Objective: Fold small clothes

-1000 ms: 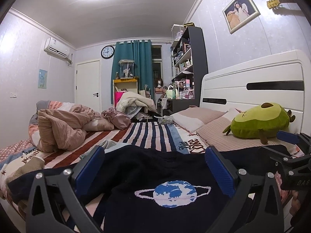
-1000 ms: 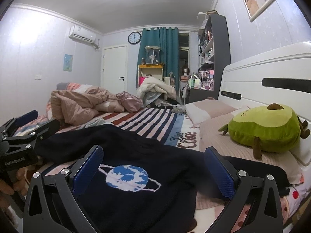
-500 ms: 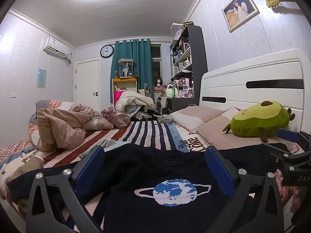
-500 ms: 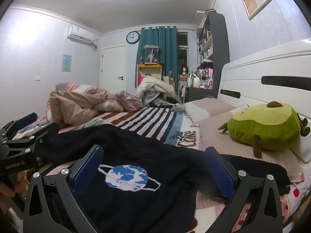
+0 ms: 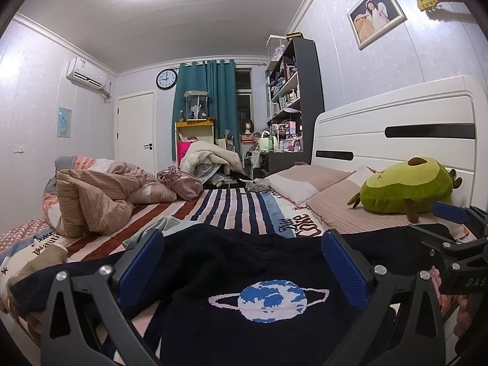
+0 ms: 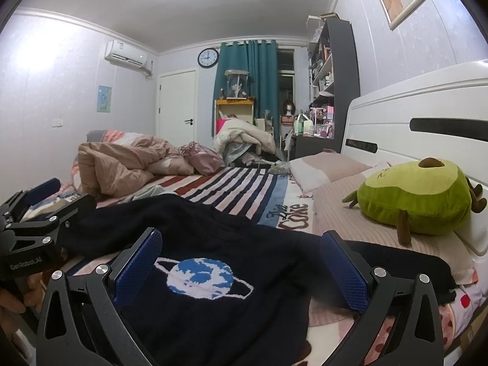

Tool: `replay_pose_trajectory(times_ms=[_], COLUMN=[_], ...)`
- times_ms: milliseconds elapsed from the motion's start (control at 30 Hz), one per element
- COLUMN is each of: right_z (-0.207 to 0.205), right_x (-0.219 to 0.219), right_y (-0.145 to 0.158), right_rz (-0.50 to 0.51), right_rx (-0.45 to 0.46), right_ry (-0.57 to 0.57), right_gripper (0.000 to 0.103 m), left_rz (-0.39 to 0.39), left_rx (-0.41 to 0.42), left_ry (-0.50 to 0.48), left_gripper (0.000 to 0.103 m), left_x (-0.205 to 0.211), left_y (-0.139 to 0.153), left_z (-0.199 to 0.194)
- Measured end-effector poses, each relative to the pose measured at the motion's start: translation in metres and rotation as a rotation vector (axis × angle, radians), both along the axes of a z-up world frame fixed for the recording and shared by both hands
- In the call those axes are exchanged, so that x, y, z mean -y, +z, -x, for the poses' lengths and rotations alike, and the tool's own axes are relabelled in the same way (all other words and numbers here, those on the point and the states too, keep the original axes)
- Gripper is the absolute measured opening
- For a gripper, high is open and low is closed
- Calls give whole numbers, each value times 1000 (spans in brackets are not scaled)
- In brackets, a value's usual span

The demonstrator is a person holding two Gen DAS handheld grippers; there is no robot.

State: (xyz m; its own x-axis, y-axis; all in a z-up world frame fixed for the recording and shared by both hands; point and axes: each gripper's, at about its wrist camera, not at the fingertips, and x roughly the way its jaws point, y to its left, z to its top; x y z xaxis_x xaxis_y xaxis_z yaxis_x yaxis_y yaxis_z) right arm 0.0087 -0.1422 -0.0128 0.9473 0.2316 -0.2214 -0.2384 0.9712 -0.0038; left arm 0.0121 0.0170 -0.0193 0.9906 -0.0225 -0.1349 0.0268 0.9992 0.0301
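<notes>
A small dark navy sweater with a blue ringed planet on the chest lies spread flat on the bed, sleeves out to both sides; it also shows in the right wrist view. My left gripper is open and empty, hovering just above the sweater near the bed's front edge. My right gripper is open and empty too, above the sweater's right half. The right gripper shows at the right edge of the left wrist view; the left gripper shows at the left edge of the right wrist view.
A green avocado plush lies on the pillows by the white headboard. A crumpled pink duvet and a pink bag sit at the far left. A striped blanket covers the bed beyond the sweater.
Both grippers have shifted only slightly, with the views rising a touch. The sweater has not moved and both grippers stay open.
</notes>
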Motion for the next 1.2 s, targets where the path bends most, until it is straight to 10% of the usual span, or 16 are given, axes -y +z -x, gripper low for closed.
replay_pose_trajectory(times_ms=[600,1200], right_z=[-21,-78], right_x=[-35,-106], right_y=[-17,-109], right_rz=[26,42], right_rx=[-92,-292], right_ry=[-14,128], right_gripper=[103,103], left_rz=[36,287], left_rx=[-46,-327], left_ry=[84,410], left_gripper=[102,90], left_x=[-56,-342], left_y=[-3,-101], left_z=[-3,11])
